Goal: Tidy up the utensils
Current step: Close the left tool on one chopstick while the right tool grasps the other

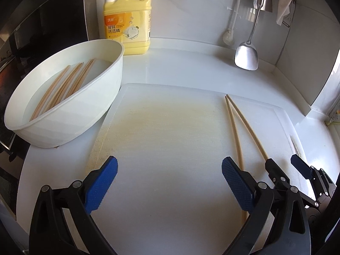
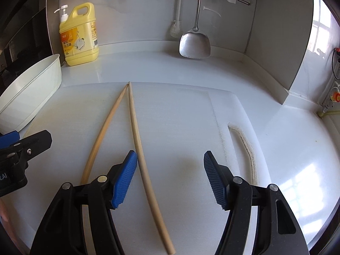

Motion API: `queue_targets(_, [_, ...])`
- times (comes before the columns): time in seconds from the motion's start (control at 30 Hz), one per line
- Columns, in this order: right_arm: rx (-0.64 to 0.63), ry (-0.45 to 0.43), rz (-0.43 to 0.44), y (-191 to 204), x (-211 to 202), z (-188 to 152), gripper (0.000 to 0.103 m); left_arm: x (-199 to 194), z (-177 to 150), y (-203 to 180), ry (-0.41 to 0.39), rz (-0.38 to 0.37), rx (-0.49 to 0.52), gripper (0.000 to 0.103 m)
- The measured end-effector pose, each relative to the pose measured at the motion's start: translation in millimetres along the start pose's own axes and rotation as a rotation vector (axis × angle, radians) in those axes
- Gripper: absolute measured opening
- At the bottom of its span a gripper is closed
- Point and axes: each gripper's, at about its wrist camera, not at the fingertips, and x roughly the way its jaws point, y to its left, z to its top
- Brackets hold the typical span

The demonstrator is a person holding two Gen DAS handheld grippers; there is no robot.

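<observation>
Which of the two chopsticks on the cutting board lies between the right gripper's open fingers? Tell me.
The paler chopstick, the right one in the right wrist view. It runs inside the right gripper; the darker chopstick passes outside the left finger.

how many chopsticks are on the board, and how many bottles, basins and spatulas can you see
chopsticks on the cutting board: 2
yellow detergent bottle: 1
white basin: 1
metal spatula: 1
total: 5
</observation>
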Motion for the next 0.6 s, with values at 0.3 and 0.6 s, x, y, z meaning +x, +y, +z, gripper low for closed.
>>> queue_targets(0.3, [0.072, 0.007, 0.019, -35, -2, 1, 0.046, 10, 0, -24, 0.02, -0.011, 0.025, 0.097])
queue_targets(0.6, [0.029, 0.01, 0.098, -47, -3, 5, 0.046, 23, 0, -48, 0.043, -0.008, 0.041, 0.097])
